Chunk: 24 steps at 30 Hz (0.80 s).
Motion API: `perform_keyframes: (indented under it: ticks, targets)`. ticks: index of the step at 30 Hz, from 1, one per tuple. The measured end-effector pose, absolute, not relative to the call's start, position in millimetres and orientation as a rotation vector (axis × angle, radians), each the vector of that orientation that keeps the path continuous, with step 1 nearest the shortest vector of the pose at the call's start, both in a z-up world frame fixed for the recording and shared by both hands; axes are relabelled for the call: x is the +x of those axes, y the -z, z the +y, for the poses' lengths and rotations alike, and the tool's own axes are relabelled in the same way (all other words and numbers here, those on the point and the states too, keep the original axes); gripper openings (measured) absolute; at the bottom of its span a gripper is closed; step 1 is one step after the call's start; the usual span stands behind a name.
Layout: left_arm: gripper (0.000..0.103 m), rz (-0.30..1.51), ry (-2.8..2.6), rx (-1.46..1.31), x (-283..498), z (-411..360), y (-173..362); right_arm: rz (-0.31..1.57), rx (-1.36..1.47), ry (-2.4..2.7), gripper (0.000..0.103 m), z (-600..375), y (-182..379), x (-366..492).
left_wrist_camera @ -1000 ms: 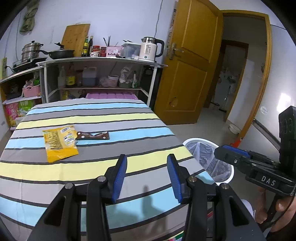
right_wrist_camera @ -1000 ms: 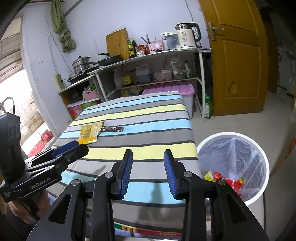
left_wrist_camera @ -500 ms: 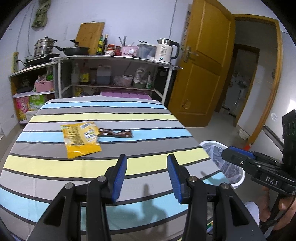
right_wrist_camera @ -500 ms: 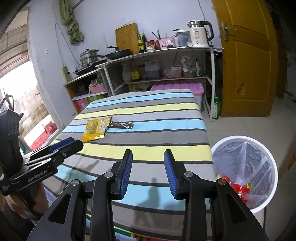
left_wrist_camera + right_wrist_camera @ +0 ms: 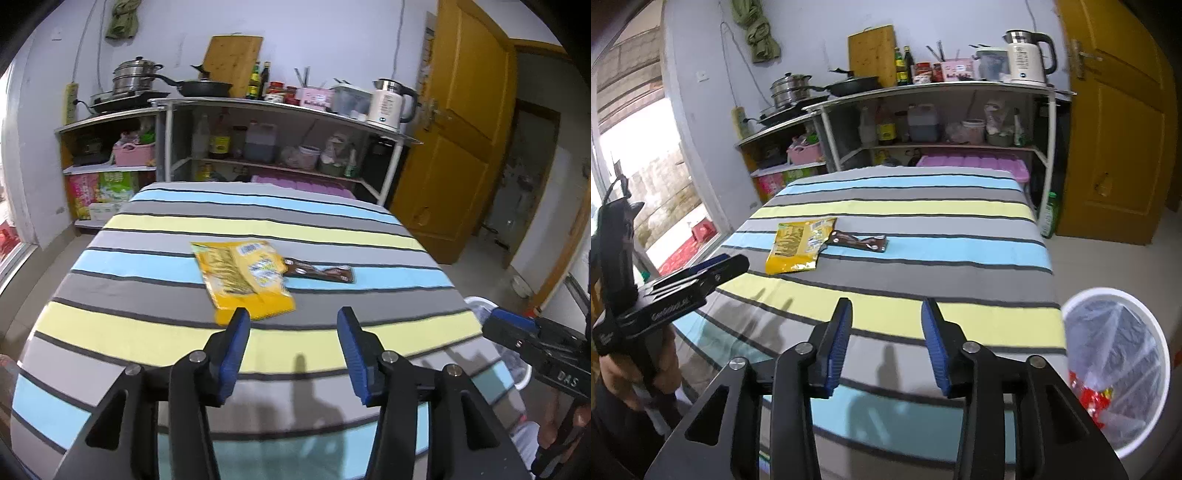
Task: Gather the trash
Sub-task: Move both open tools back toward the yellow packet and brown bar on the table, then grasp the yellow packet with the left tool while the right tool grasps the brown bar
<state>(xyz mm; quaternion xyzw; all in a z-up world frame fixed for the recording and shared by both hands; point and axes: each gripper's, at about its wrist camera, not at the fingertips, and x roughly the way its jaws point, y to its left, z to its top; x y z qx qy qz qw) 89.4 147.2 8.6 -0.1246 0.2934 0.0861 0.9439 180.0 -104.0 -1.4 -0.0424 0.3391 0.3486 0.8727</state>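
Crinkled yellow packet (image 5: 243, 278) on striped cloth (image 5: 147, 332)

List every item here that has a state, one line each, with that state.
left gripper: open, holding nothing, jaws just widened
right gripper: open, holding nothing, jaws just widened
yellow snack bag: lying flat on the striped tablecloth, not picked up
brown wrapper: flat on the cloth, one end at the bag's edge
trash bin: lined, uncovered, red wrappers at the bottom
door: shut
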Motion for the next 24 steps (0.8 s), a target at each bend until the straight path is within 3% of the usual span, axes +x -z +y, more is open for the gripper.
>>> perform_keyframes:
  ticks: [24]
  targets:
    - [0.053, 0.797, -0.28, -0.393, 168.2, 207.1, 44.5, 0.708, -0.308, -0.883, 0.052, -3.5, 25.9, 256.7]
